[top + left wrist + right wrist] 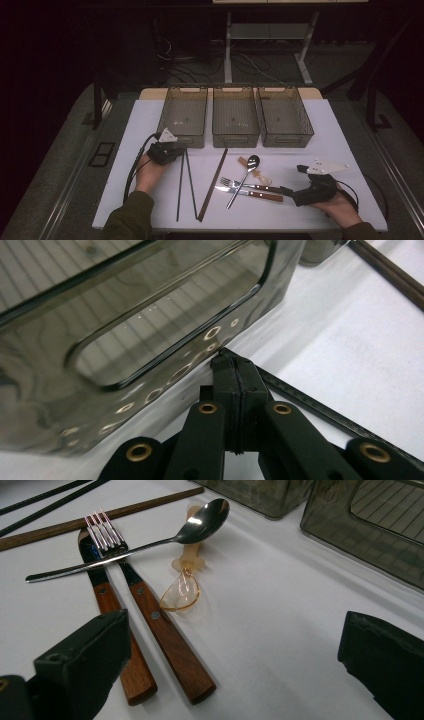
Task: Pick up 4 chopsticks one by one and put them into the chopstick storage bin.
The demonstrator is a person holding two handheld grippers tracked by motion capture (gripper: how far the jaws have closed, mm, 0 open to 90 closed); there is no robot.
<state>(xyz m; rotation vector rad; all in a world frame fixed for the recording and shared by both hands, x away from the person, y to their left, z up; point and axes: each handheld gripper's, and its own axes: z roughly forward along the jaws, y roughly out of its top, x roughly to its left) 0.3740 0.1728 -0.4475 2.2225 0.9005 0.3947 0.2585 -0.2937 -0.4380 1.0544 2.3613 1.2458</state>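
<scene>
High view: unlabelled fork (pixel 239 184), knife (pixel 248 192), no legible writing.

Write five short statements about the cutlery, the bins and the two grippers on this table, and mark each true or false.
1. Three bins stand side by side at the far side of the table. True.
2. The left gripper stands wide open. False: its jaws are shut, their tips close to the nearest bin's wall.
3. The spoon lies across the fork. True.
4. The right gripper is clamped on the fork's wooden handle. False: its jaws are open and hold nothing.
5. The fork and the knife lie inside the middle bin. False: both lie on the table.
</scene>
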